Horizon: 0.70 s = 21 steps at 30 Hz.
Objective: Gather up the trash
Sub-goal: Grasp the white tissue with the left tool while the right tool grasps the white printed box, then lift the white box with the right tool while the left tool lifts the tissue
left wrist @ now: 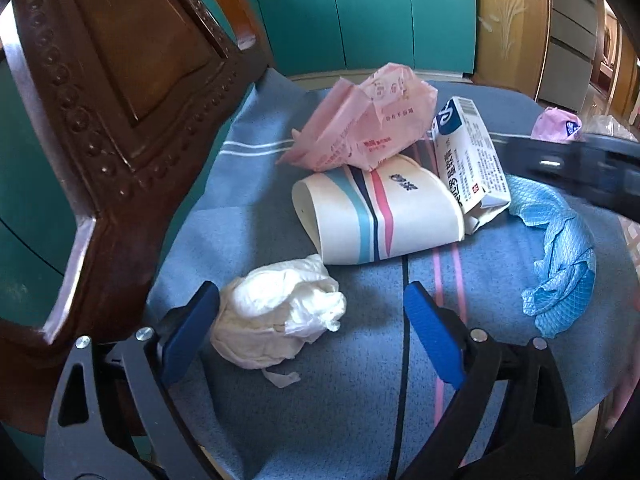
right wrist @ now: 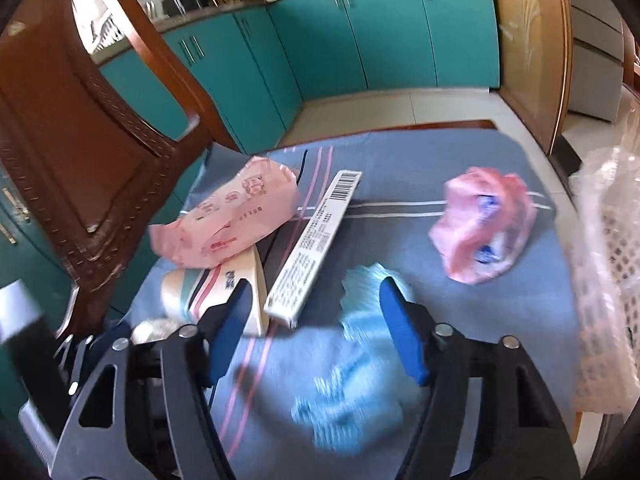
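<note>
Crumpled white tissue [left wrist: 276, 316] lies on the blue desk cloth [left wrist: 360, 400] between the spread left claw [left wrist: 312, 304], while the right claw [right wrist: 314, 304], spread over the blurred blue glove [right wrist: 352, 380], could snag only cloth.

A blue striped cloth [left wrist: 248, 208] covers the seat, carrying a crumpled white tissue [left wrist: 276, 312], striped paper cup [left wrist: 376, 216] (on its side), crumpled blue glove [left wrist: 560, 264].
</note>
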{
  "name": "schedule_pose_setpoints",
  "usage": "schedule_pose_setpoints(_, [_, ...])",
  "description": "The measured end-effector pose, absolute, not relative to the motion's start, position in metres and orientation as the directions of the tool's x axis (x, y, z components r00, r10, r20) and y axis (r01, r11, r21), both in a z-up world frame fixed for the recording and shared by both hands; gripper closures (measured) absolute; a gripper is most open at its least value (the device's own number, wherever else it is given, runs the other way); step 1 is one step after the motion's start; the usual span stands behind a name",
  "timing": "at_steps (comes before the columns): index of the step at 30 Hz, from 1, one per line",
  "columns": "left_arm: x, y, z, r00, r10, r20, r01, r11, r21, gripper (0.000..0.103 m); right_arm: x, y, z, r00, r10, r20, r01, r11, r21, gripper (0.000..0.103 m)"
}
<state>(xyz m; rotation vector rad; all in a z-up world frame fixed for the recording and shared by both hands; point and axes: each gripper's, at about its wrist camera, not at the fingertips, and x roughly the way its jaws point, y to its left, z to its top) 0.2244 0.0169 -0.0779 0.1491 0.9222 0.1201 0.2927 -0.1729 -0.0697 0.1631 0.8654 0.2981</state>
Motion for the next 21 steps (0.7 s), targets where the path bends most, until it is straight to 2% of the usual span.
schedule_pose_setpoints(3, [0.230, 0.018, -0.080, 0.588, 0.164, -0.792, -0.038, 0.984, 0.176, 0.011, 0.317, -0.157, -0.086, 0.560, 0.308, -0.769, -0.183, 0.951, 0.248, 0.052])
schedule_pose_setpoints(5, [0.233, 0.020, -0.081, 0.583, 0.164, -0.796, -0.043, 0.984, 0.171, 0.016, 0.331, -0.146, -0.096, 0.531, 0.299, -0.793, -0.185, 0.954, 0.236, 0.062])
schedule_pose_setpoints(6, [0.234, 0.020, -0.082, 0.583, 0.164, -0.796, -0.046, 0.985, 0.169, 0.018, 0.337, -0.142, -0.101, 0.500, 0.316, -0.806, -0.186, 0.948, 0.256, 0.071])
schedule_pose_setpoints(9, [0.234, 0.030, -0.080, 0.589, 0.173, -0.789, -0.071, 0.984, 0.163, 0.037, 0.338, -0.143, -0.104, 0.492, 0.329, -0.806, -0.179, 0.944, 0.276, 0.080])
schedule_pose_setpoints(10, [0.234, 0.033, -0.078, 0.593, 0.180, -0.785, -0.081, 0.983, 0.165, 0.053, 0.333, -0.145, -0.101, 0.504, 0.334, -0.797, -0.186, 0.943, 0.277, 0.084])
schedule_pose_setpoints(11, [0.234, 0.037, -0.074, 0.602, 0.178, -0.779, -0.089, 0.984, 0.156, 0.061, 0.328, -0.148, -0.095, 0.516, 0.347, -0.783, -0.199, 0.938, 0.285, 0.084])
schedule_pose_setpoints(13, [0.231, 0.043, -0.068, 0.610, 0.144, -0.779, -0.093, 0.990, 0.110, 0.070, 0.313, -0.157, -0.078, 0.547, 0.365, -0.754, -0.222, 0.931, 0.289, 0.084])
schedule_pose_setpoints(14, [0.228, 0.044, -0.062, 0.623, 0.131, -0.771, -0.087, 0.991, 0.099, 0.078, 0.301, -0.164, -0.066, 0.567, 0.376, -0.733, -0.237, 0.927, 0.292, 0.084])
schedule_pose_setpoints(18, [0.208, 0.045, -0.029, 0.678, 0.056, -0.733, -0.047, 0.998, 0.032, 0.080, 0.253, -0.196, -0.026, 0.635, 0.393, -0.665, -0.275, 0.919, 0.281, 0.084])
schedule_pose_setpoints(21, [0.178, 0.047, 0.001, 0.746, -0.042, -0.665, 0.011, 0.999, -0.050, 0.080, 0.206, -0.230, 0.000, 0.680, 0.428, -0.595, -0.291, 0.903, 0.316, 0.084])
